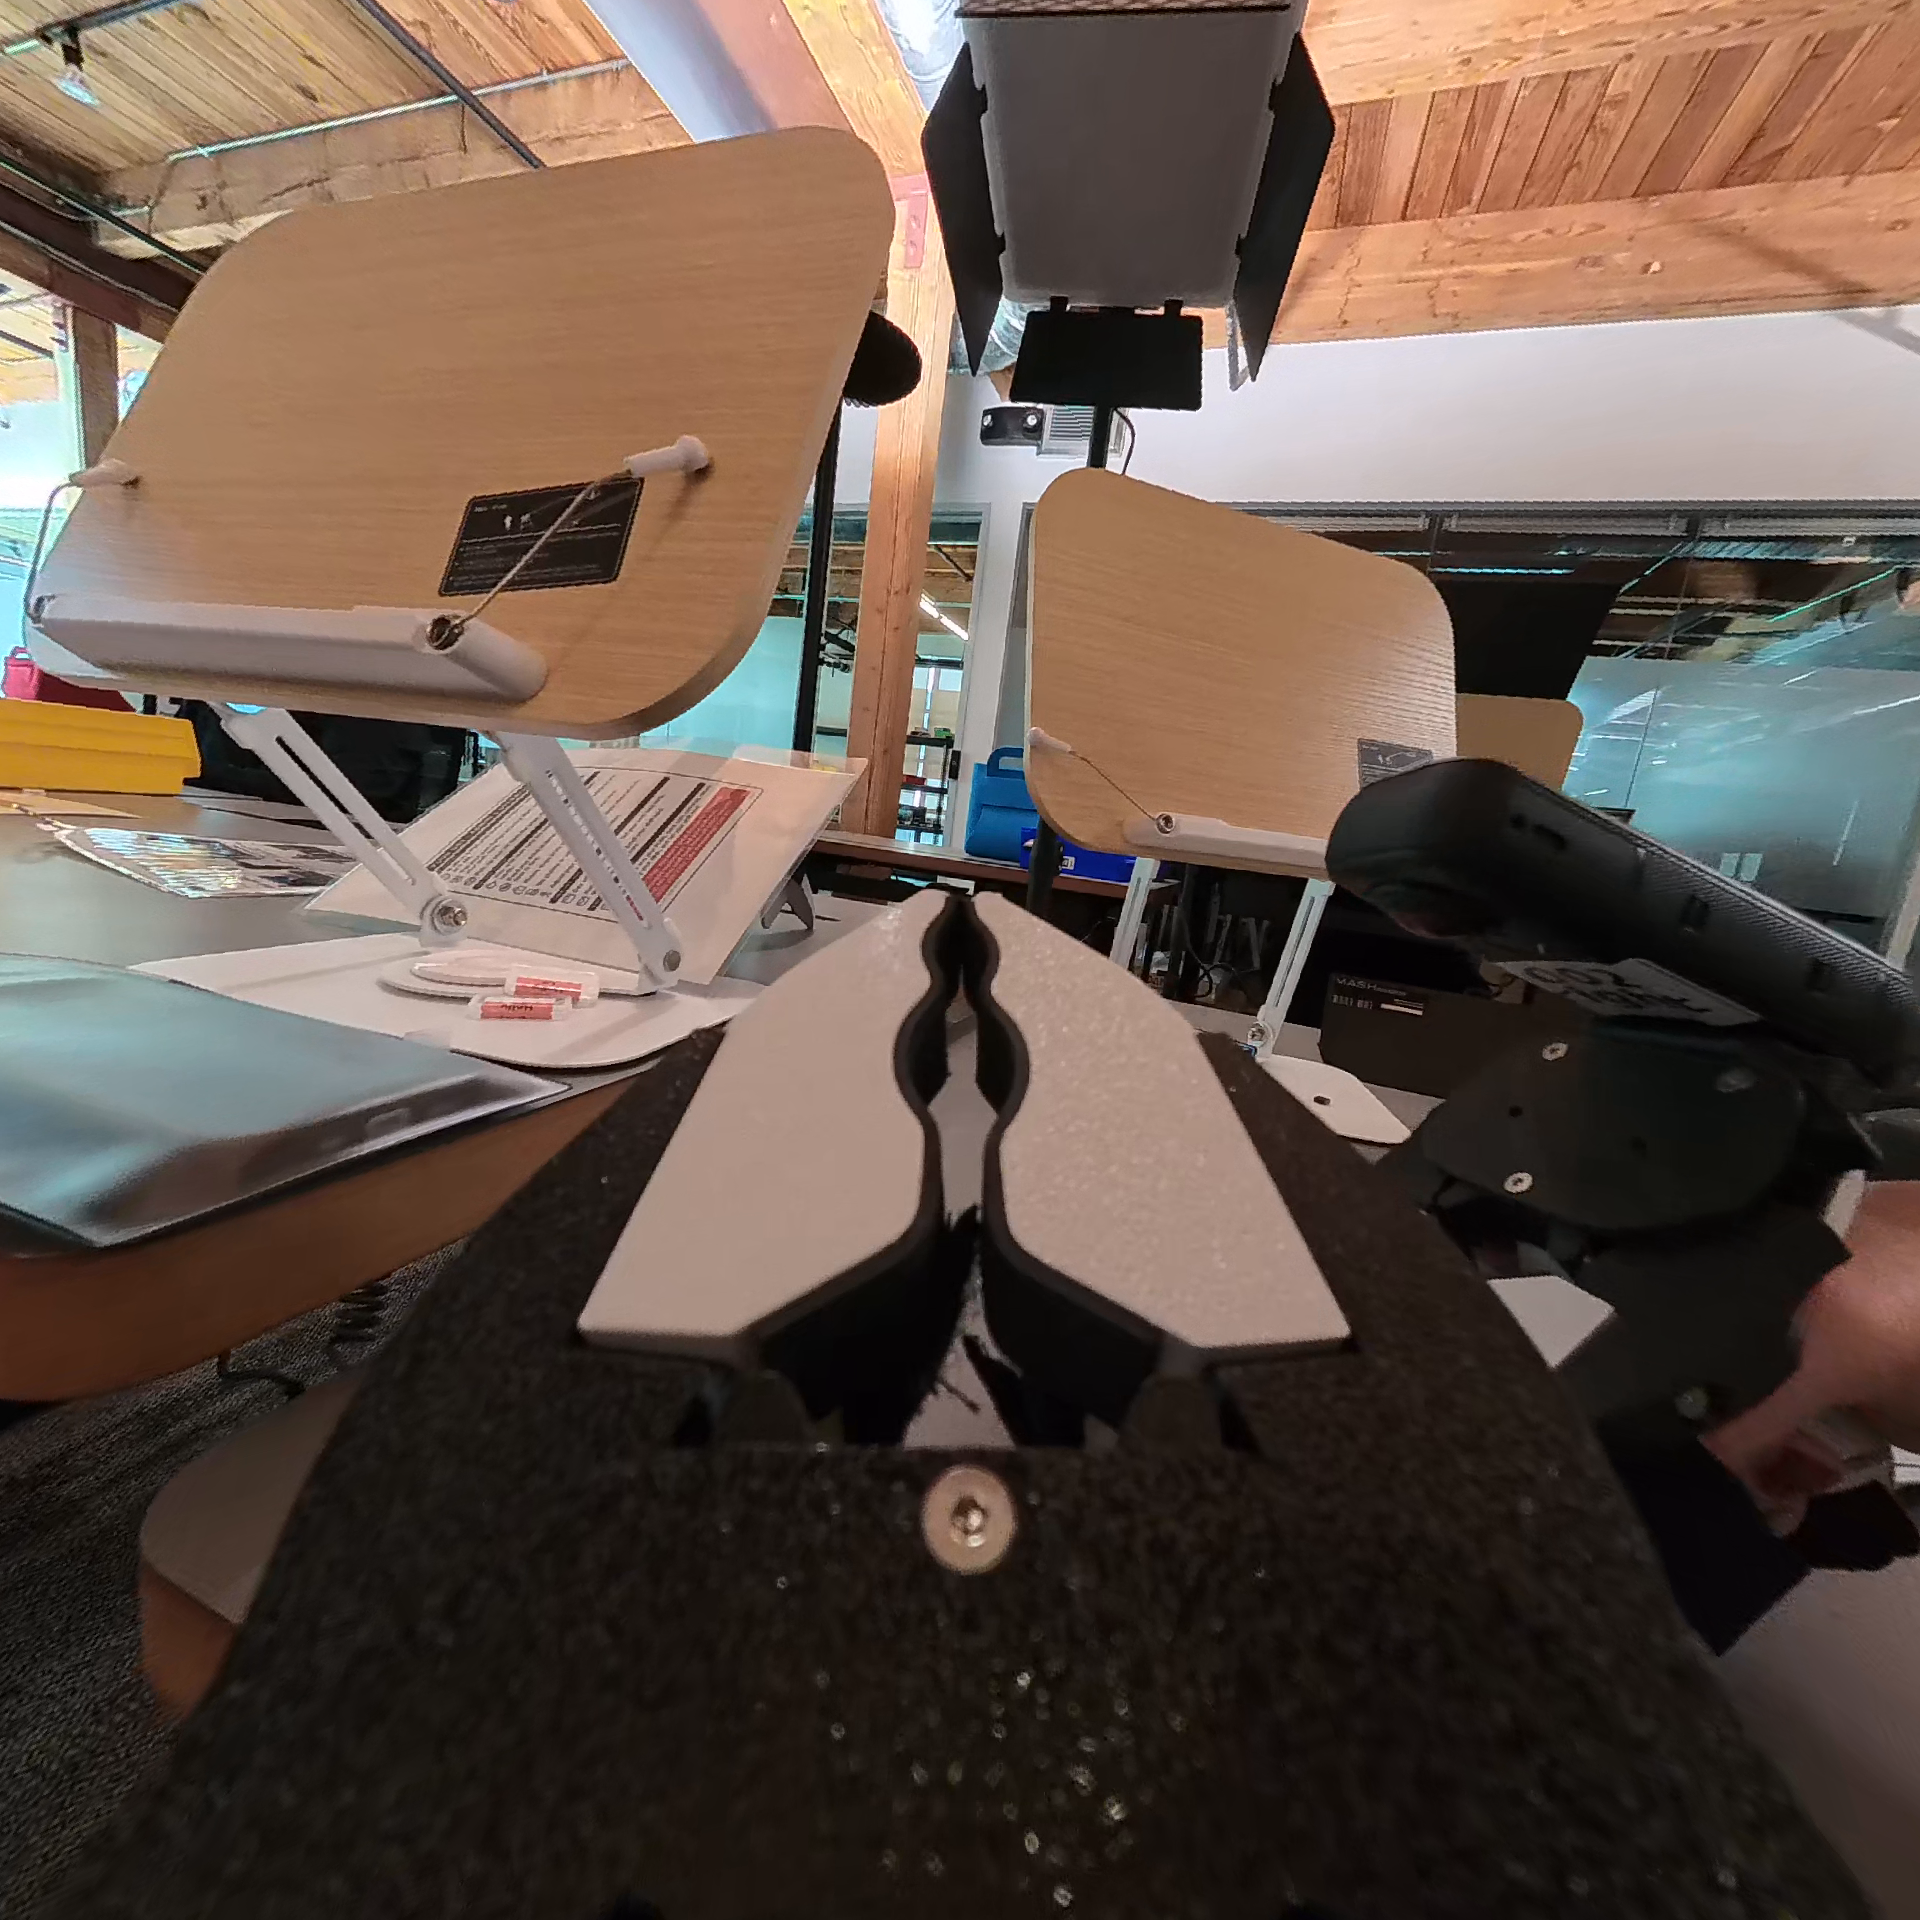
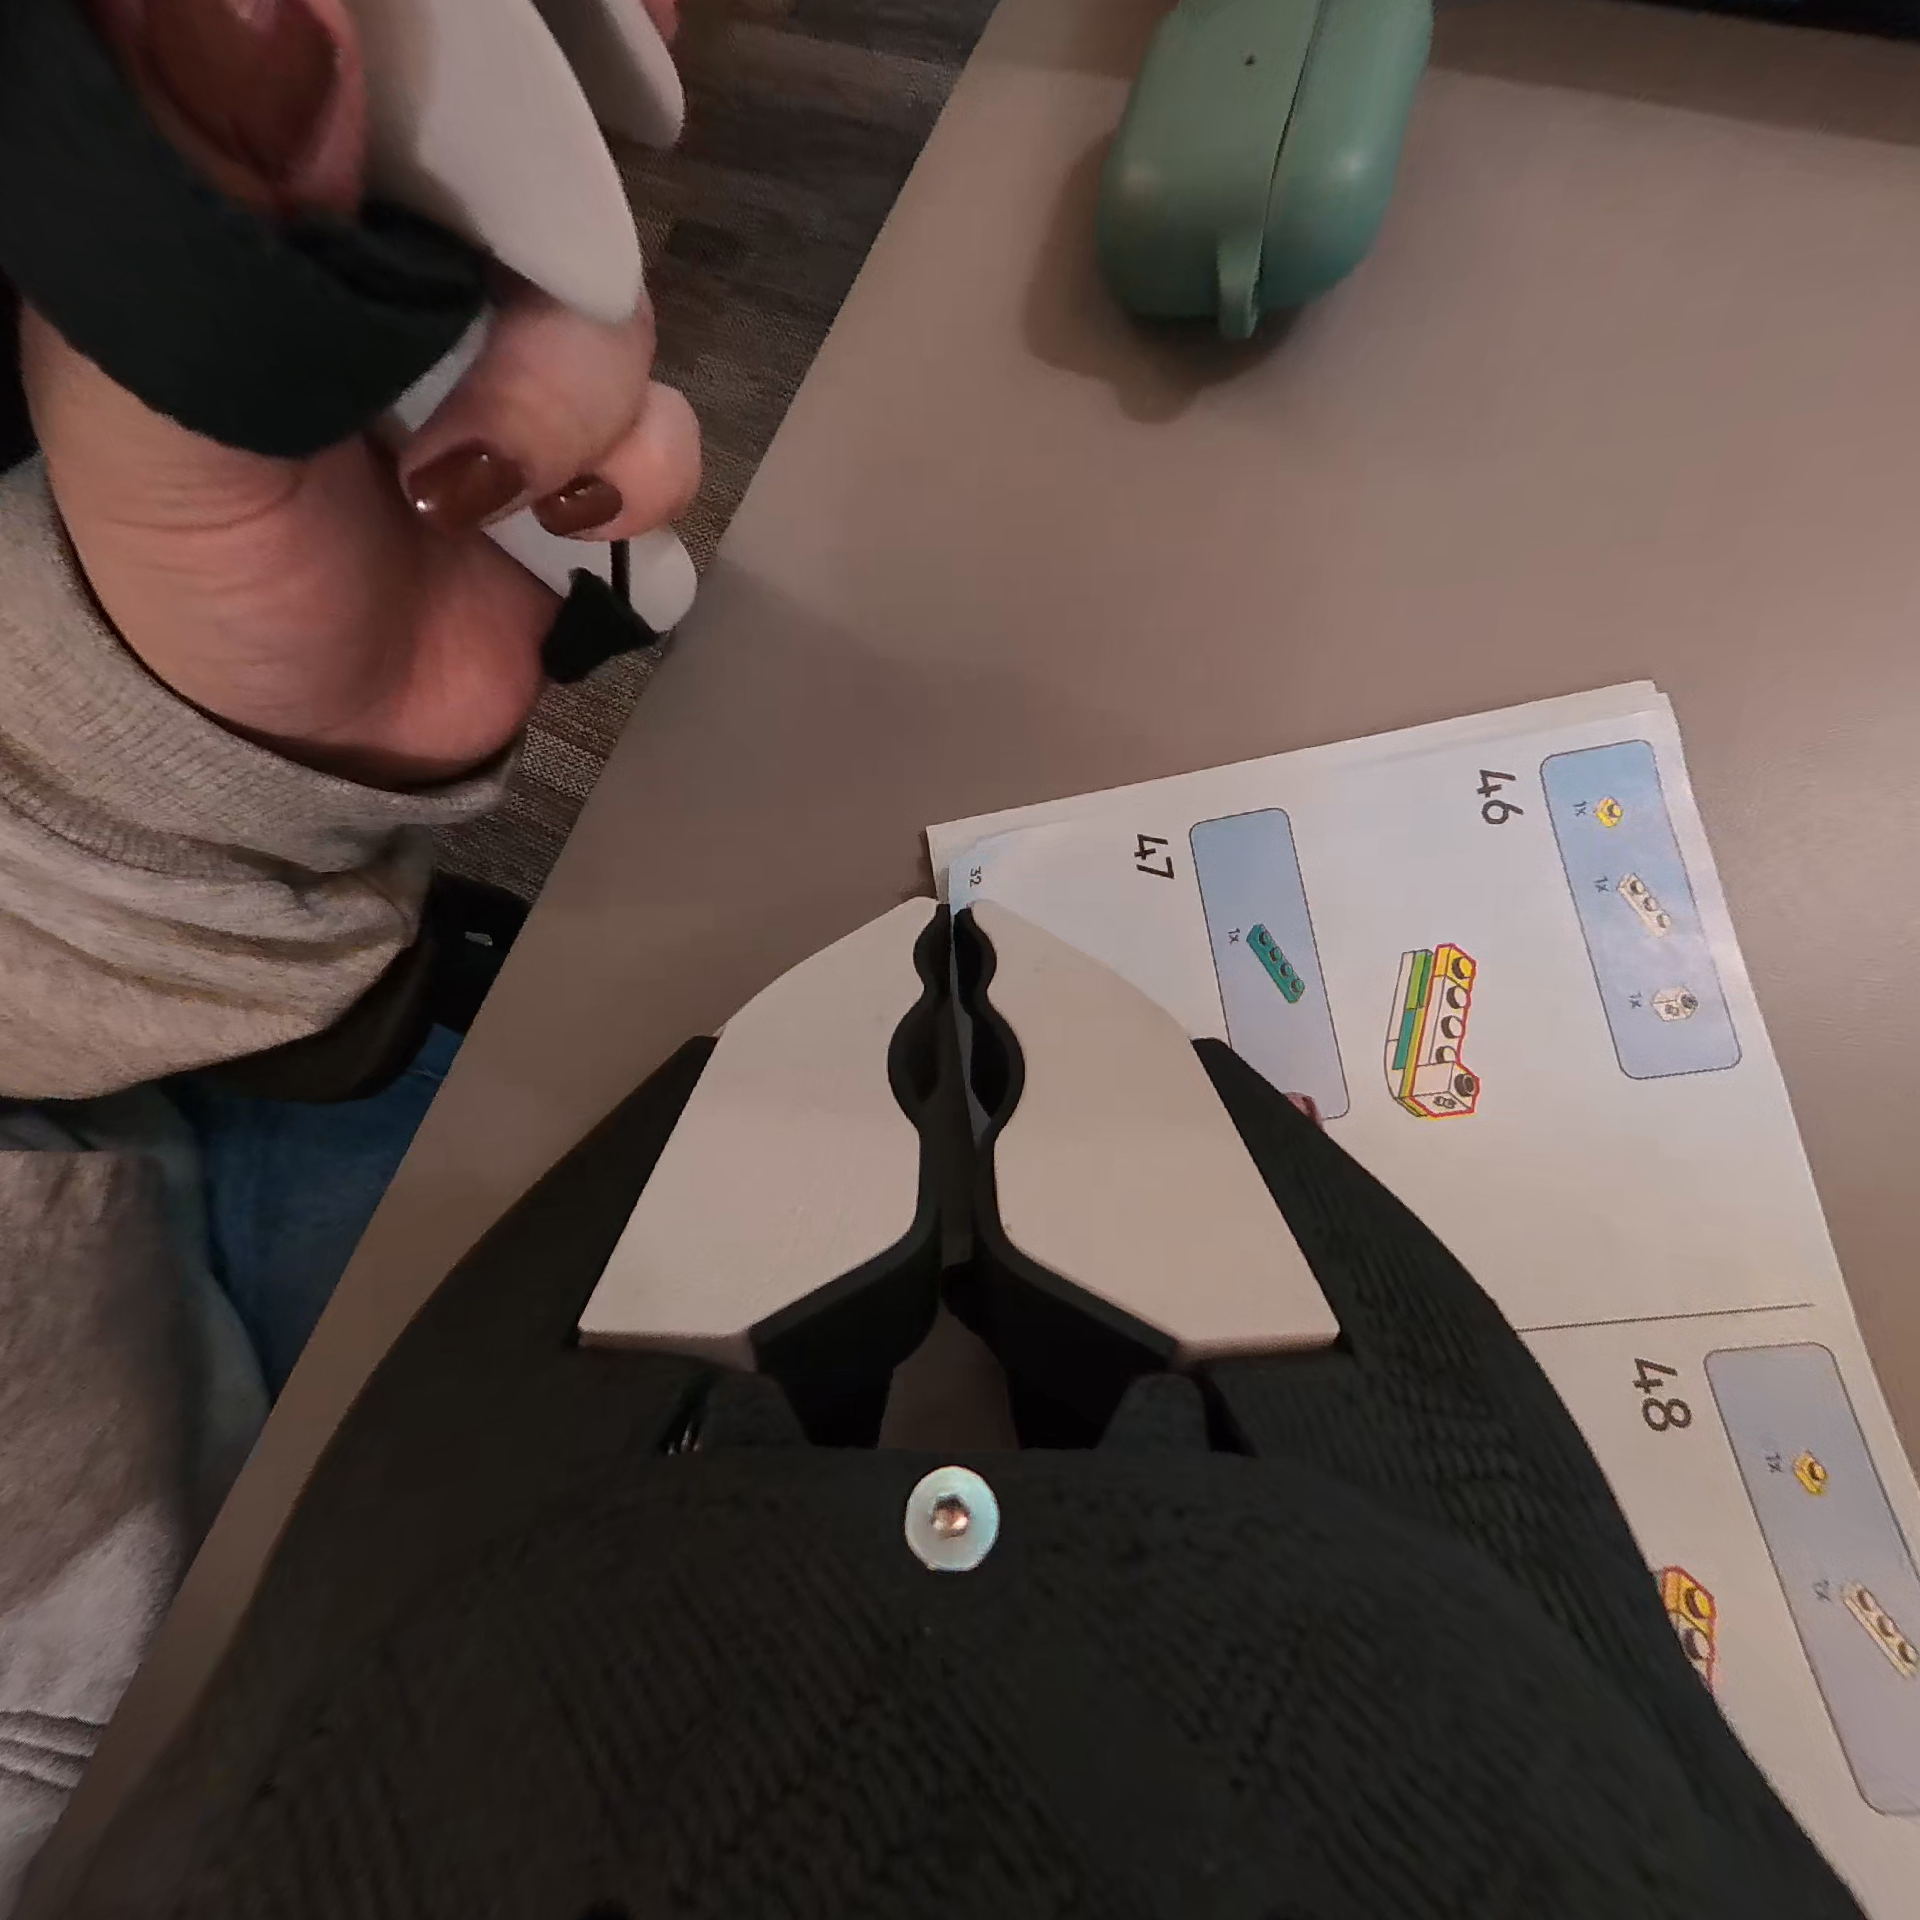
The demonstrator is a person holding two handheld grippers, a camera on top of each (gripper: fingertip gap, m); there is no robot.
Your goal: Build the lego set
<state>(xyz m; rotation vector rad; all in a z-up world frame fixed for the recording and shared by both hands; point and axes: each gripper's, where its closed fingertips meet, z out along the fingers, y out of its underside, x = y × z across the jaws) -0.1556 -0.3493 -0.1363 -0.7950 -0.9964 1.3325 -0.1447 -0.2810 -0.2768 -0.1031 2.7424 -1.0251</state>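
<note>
My right gripper (image 2: 951,914) is shut on the left edge of the top page of an open brick-building instruction booklet (image 2: 1455,1143), near the page's corner (image 2: 971,878). The thin page runs between the pads. The booklet lies on a grey table (image 2: 935,571). My left gripper (image 1: 961,909) is shut with nothing between its pads. It is held off the table and points up toward a wooden book stand (image 1: 468,416). In the right wrist view a person's hand (image 2: 312,623) holds the left gripper, whose white fingers (image 2: 520,156) show at the top left.
A green oval case (image 2: 1262,145) lies on the table beyond the booklet. A second wooden book stand (image 1: 1236,665), a printed sheet (image 1: 623,831), two small tubes (image 1: 530,997), a dark folder (image 1: 208,1091) and a yellow bin (image 1: 94,743) are there. A studio lamp (image 1: 1122,156) hangs above. The grippers' ends are close to 15 centimeters from one another. The green oval case (image 2: 1262,145) is about equally far from each gripper, around 12 centimeters.
</note>
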